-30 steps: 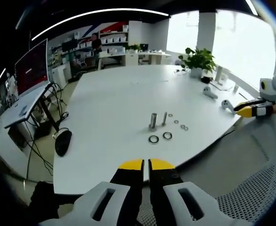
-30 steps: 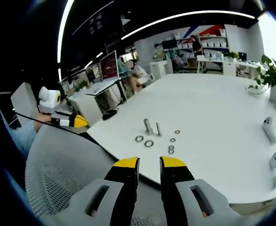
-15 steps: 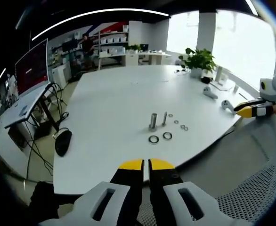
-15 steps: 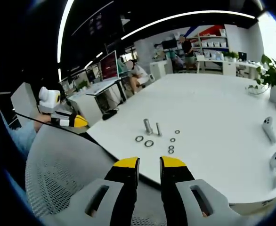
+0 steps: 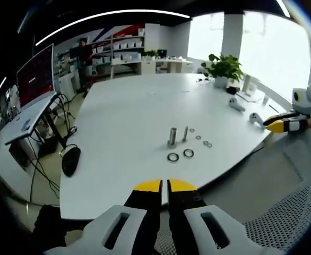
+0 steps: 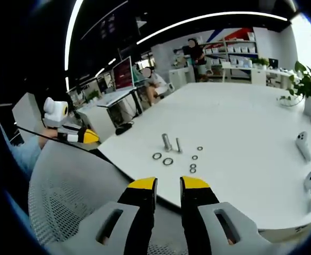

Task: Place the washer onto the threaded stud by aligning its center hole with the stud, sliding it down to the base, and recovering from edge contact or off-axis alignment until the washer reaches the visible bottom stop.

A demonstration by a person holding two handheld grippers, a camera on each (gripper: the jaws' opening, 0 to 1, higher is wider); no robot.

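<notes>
A: Where do the washers lie relative to the jaws?

B: In the left gripper view, the left gripper (image 5: pixel 163 185) sits low at 6 o'clock, off the white table (image 5: pixel 134 114), jaws nearly pressed together with a thin slit between them, holding nothing. Toward 12 o'clock from its tips lie two large washers (image 5: pixel 173 157), side by side on the table, well apart from the jaws. Just beyond them stands the thick bolt (image 5: pixel 172 136), and at its 3 o'clock the thinner threaded stud (image 5: pixel 185 133), both upright. Small washers (image 5: pixel 207 144) are scattered further toward 3 o'clock.

A: And the other one?

B: In the right gripper view, the right gripper (image 6: pixel 167 183) also rises at 6 o'clock, its jaws slightly spread and empty, hovering over a mesh chair back (image 6: pixel 70 196) short of the table edge. The large washers lie at 12 o'clock from its tips, near the stud.

A: The hands' pose?

B: Each gripper shows at the other view's edge, held level off the table's near side, pointing inward; a sleeve (image 6: pixel 25 151) trails behind the left one.
</notes>
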